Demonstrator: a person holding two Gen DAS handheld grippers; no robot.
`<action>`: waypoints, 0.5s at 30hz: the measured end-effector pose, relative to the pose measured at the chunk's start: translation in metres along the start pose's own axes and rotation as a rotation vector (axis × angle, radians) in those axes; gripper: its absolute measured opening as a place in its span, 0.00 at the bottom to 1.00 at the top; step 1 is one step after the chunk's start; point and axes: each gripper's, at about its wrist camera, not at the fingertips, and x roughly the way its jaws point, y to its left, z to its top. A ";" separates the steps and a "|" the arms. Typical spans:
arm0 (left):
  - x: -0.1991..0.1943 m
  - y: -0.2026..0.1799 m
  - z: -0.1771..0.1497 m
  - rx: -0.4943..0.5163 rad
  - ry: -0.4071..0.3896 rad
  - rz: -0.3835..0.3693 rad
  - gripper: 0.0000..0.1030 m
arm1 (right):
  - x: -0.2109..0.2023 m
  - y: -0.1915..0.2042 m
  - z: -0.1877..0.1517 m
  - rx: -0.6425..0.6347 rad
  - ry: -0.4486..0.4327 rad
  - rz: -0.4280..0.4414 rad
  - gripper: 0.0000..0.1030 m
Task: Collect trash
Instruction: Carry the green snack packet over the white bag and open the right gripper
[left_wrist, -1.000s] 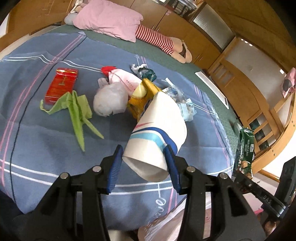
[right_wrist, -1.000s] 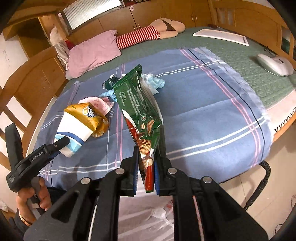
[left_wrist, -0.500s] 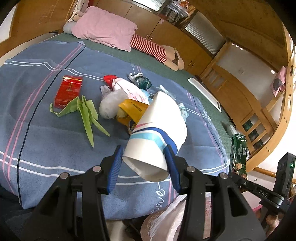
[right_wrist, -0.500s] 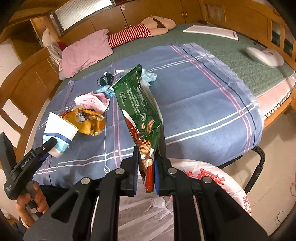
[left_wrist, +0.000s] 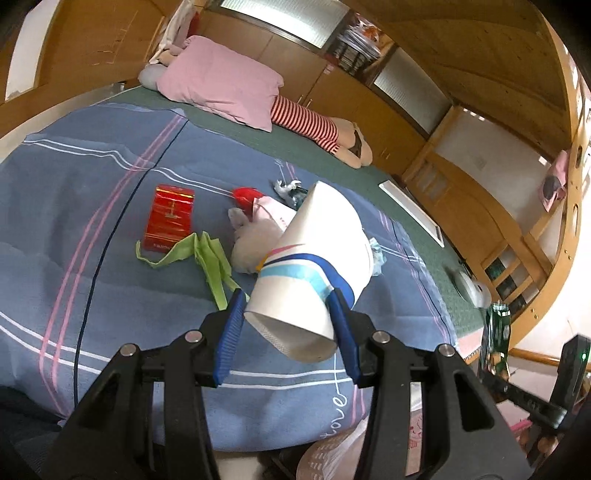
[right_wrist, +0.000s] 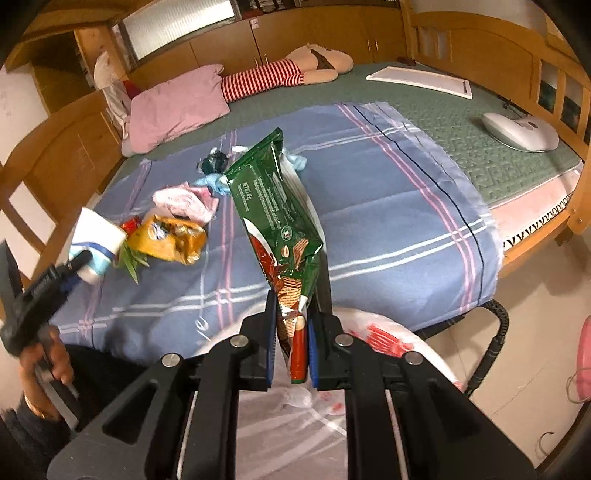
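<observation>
My left gripper (left_wrist: 286, 325) is shut on a white paper cup (left_wrist: 314, 273) with blue stripes, held above the near edge of the bed; the cup also shows in the right wrist view (right_wrist: 96, 242). My right gripper (right_wrist: 291, 332) is shut on a green biscuit wrapper (right_wrist: 275, 218), held upright over a white plastic trash bag (right_wrist: 373, 343) with red print beside the bed. Loose trash lies on the blue sheet (left_wrist: 66, 229): a red packet (left_wrist: 170, 218), a green strip (left_wrist: 207, 258), a white crumpled bag (left_wrist: 255, 240), an orange snack bag (right_wrist: 171, 240) and a pink wrapper (right_wrist: 186, 199).
A pink pillow (left_wrist: 218, 81) and a striped doll (left_wrist: 317, 125) lie at the far side of the bed. A white device (right_wrist: 521, 131) and a white flat board (right_wrist: 421, 81) rest on the green mattress cover. Wooden bed rails surround the bed.
Both grippers have pulled back from the bed toward the trash bag, each still holding its item. The bag has come into the right wrist view below the wrapper.
</observation>
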 end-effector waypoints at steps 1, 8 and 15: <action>0.002 -0.003 -0.001 0.006 -0.001 0.000 0.46 | 0.000 -0.005 -0.002 -0.003 0.008 0.001 0.15; 0.020 -0.028 -0.008 0.062 0.017 -0.009 0.46 | -0.003 -0.024 -0.020 -0.071 0.068 0.079 0.15; 0.023 -0.026 -0.008 0.052 0.024 -0.022 0.46 | 0.018 -0.012 -0.063 -0.220 0.242 0.123 0.15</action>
